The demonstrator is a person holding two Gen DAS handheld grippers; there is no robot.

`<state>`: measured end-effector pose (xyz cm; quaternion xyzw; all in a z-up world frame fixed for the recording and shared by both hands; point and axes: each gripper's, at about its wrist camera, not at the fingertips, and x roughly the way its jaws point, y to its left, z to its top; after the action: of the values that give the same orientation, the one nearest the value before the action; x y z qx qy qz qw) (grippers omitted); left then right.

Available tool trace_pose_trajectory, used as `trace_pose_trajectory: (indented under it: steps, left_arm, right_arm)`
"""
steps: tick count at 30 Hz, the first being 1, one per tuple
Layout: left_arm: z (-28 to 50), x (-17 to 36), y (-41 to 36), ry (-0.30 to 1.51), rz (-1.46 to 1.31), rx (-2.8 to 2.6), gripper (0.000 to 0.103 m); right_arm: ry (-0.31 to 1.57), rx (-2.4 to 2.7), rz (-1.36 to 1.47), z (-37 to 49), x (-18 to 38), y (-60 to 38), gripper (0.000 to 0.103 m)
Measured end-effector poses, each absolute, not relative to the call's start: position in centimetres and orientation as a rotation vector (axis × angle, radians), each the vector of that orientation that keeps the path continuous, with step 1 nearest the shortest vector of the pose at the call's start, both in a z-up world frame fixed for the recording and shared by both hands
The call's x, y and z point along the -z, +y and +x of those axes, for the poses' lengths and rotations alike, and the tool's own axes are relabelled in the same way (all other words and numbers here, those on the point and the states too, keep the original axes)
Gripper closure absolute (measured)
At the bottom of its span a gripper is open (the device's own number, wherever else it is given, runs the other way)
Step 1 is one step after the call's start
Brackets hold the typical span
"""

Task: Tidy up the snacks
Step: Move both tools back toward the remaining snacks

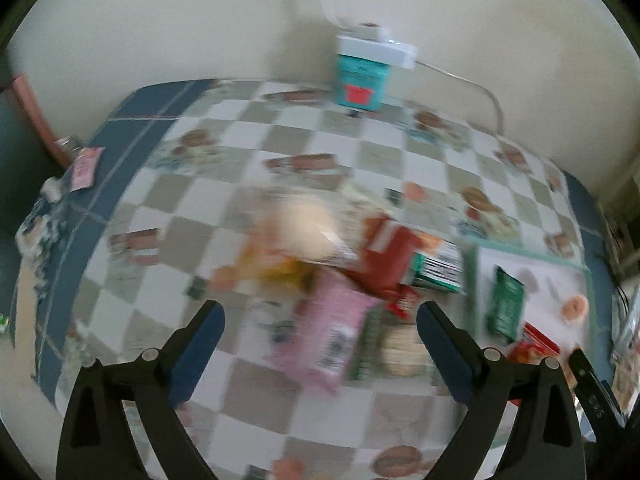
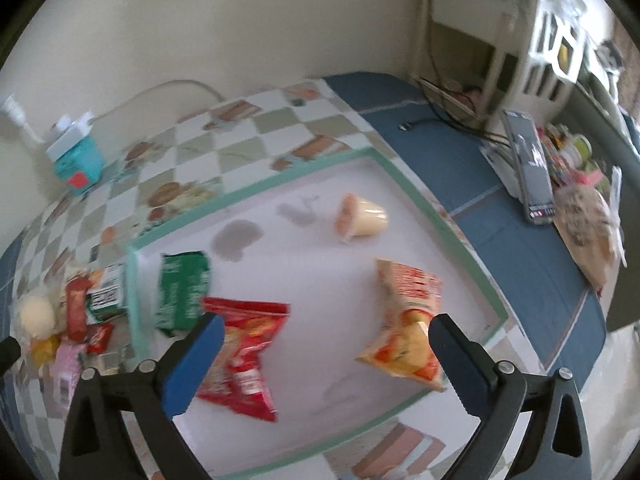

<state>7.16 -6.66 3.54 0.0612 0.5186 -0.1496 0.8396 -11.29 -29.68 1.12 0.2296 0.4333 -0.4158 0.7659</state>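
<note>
Snack pile [image 1: 344,280] just ahead of wide left claw [image 1: 318,316], right claw [image 2: 326,332] wide, empty

Blurred snack pile [image 1: 340,276] beyond spread left gripper [image 1: 318,320] fingers [image 1: 200,344].

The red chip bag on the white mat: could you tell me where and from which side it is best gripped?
Judging by its pose, take the red chip bag by its flat crimped top edge, near the green packet. It lies flat, so come from above with the open right tool and pinch across that thin seam rather than the puffed middle.
</note>
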Motion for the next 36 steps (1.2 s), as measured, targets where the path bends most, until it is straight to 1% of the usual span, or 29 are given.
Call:
trace_pose_trajectory:
  steps: [7, 19, 28, 36]
  left_arm:
    - [9.3, -4.1, -1.1, 1.097, 0.087, 0.172, 0.006]
    - [11.7, -2.8, 7.5, 1.137, -0.063, -0.037, 0.006]
    - [13.1, -1.1, 10.7, 1.180, -0.066, -0.143, 0.006]
    - [13.8, -0.8, 10.9, 1.184, -0.060, -0.192, 0.006]
  right_arm:
    - [0.912, 0.799, 0.477, -9.0, -2.4, -26.4, 0.000]
    - [0.956, 0.664, 0.439, -2.9, -2.4, -20.2, 0.000]
    - [1.020, 0.587, 0.412, 1.5, -1.4, -16.7, 0.000]
    - [1.086, 0.500, 0.398, 4.6, 0.4, -15.2, 0.000]
